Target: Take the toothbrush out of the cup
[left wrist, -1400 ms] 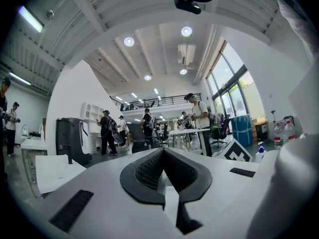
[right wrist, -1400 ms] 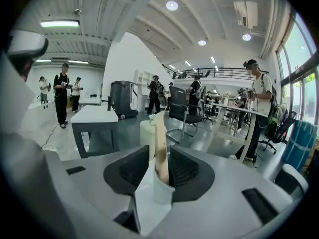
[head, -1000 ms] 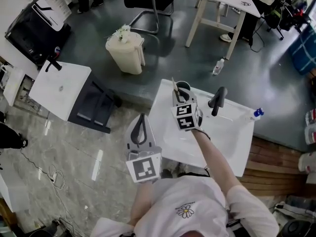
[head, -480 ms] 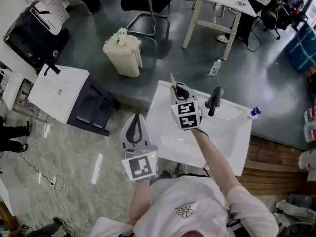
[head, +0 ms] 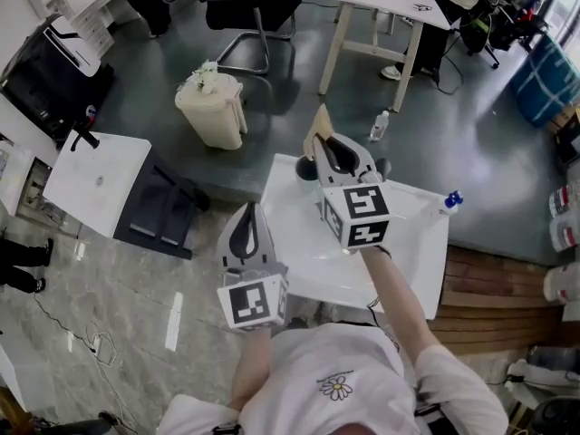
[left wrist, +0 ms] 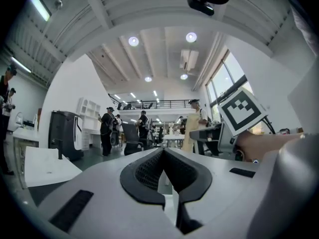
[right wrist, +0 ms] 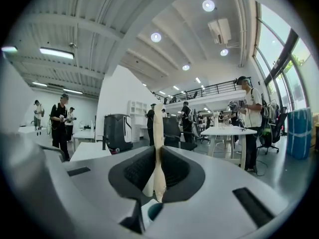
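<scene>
while the head view shows only the pale end of the toothbrush [head: 317, 125] past the right tongs [head: 326, 145], their own view shows it upright, clamped between them. left tongs [left wrist: 162, 152] closed, empty. cup [head: 305, 167] mostly hidden under the right tongs.

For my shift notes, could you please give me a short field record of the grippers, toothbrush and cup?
right gripper: shut on toothbrush, over the back of the sink
toothbrush: pale, upright, sticks up past the jaws
left gripper: shut, empty, at the sink's left edge
cup: dark, at the sink's back, mostly hidden behind the right gripper
task: toothbrush appears to be out of the cup
</scene>
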A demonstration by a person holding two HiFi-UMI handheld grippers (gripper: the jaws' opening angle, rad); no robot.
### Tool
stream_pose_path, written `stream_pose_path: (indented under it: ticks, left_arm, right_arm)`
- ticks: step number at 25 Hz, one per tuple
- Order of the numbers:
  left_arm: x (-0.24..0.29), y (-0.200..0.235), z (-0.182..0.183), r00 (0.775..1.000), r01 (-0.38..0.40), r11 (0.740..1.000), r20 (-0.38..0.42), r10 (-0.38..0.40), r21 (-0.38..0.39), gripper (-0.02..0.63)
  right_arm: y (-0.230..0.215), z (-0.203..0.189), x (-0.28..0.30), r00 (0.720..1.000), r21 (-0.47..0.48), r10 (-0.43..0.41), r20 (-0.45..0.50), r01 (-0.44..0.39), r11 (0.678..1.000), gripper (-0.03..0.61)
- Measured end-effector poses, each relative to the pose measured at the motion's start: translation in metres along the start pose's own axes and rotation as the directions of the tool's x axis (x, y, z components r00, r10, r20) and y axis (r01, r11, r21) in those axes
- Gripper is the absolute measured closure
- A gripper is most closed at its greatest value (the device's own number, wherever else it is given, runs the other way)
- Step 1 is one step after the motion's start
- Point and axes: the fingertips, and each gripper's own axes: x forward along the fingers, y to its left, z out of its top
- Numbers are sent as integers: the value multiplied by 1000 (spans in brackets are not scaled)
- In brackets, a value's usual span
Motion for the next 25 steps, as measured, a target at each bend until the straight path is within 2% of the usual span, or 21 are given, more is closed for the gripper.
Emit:
stream_pose_path:
  ticks: [2, 6, 9, 15, 19, 25]
  left_arm:
    - [3, -8, 6, 1000, 21, 1000, 17, -21, 6, 600]
    - [9, -27, 28, 996, 60, 998, 65, -58, -34, 600]
    - [12, -41, 37, 991, 113, 993, 80, -109, -46, 600]
    - [15, -79, 59, 967, 217, 976, 135, -214, -2, 600]
    - [14, -95, 73, 954, 255, 967, 162, -252, 2, 600]
    - [17, -107, 66, 947, 281, 959, 151, -284, 42, 600]
  right_arm:
    - [-4, 22, -18, 998, -10, -16, 57, 17, 1000, 541]
    - [-23, 53, -65, 980, -23, -93, 177, 98, 995, 541]
    - [-36, 66, -100, 955, -16, -157, 250, 167, 986, 541]
    - [-57, 66, -171, 898, -14, -281, 338, 303, 953, 541]
    - [-66, 57, -206, 864, 6, -361, 352, 383, 924, 541]
    - [-82, 2, -247, 841, 53, -490, 227, 492, 869, 541]
